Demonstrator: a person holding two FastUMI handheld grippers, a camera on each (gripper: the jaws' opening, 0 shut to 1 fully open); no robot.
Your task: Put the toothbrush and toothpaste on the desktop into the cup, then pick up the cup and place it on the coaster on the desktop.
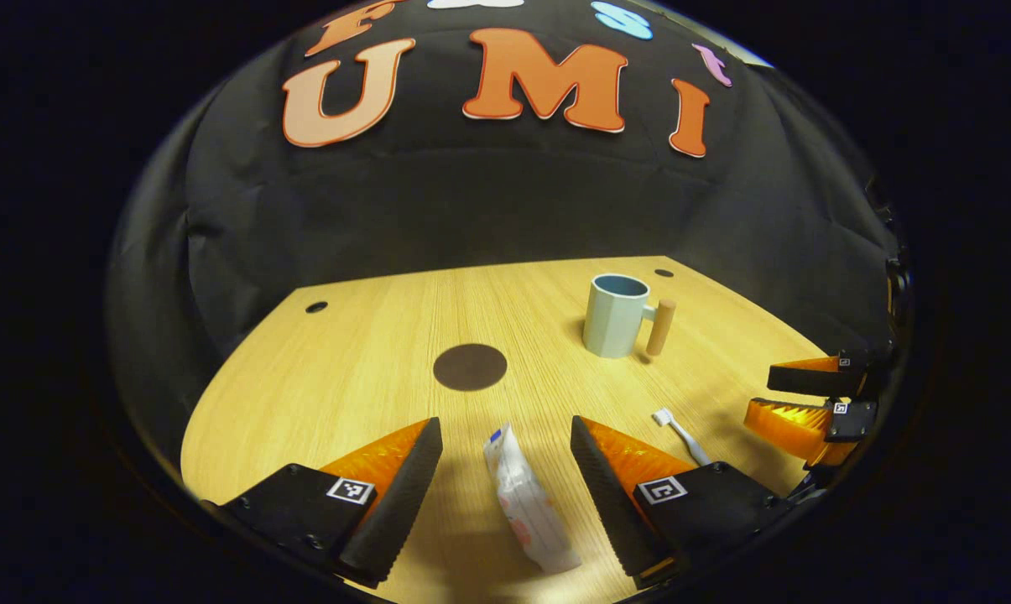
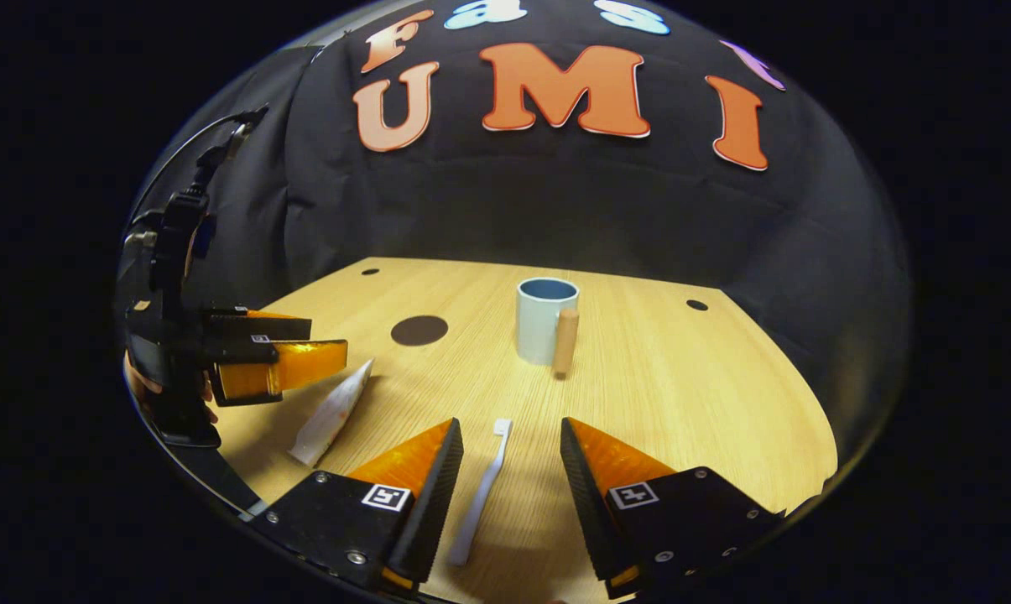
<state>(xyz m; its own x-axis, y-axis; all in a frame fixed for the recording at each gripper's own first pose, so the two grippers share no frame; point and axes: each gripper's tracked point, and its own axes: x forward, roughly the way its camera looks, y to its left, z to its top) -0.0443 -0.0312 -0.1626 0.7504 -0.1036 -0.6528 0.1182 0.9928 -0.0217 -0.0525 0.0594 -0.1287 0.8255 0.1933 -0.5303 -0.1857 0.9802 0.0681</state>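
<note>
A white toothpaste tube point(image 1: 526, 503) lies on the wooden desktop point(image 1: 371, 377) between the fingers of my left gripper point(image 1: 505, 432), which is open and not touching it. The white toothbrush point(image 2: 480, 495) lies between the fingers of my right gripper point(image 2: 512, 436), also open around it. A pale blue cup point(image 1: 614, 315) with a wooden handle stands upright farther back. A dark round coaster point(image 1: 470, 367) lies to the cup's left. In the right gripper view the cup point(image 2: 545, 320), coaster point(image 2: 419, 330), toothpaste point(image 2: 330, 413) and left gripper point(image 2: 337, 352) show.
The booth's black cloth wall rises behind the desktop. Small dark holes point(image 1: 316, 307) sit near the desktop's far corners. In the left gripper view the right gripper point(image 1: 765, 398) is at the right edge, near the toothbrush point(image 1: 680, 434). A hand point(image 2: 140, 382) holds the left gripper.
</note>
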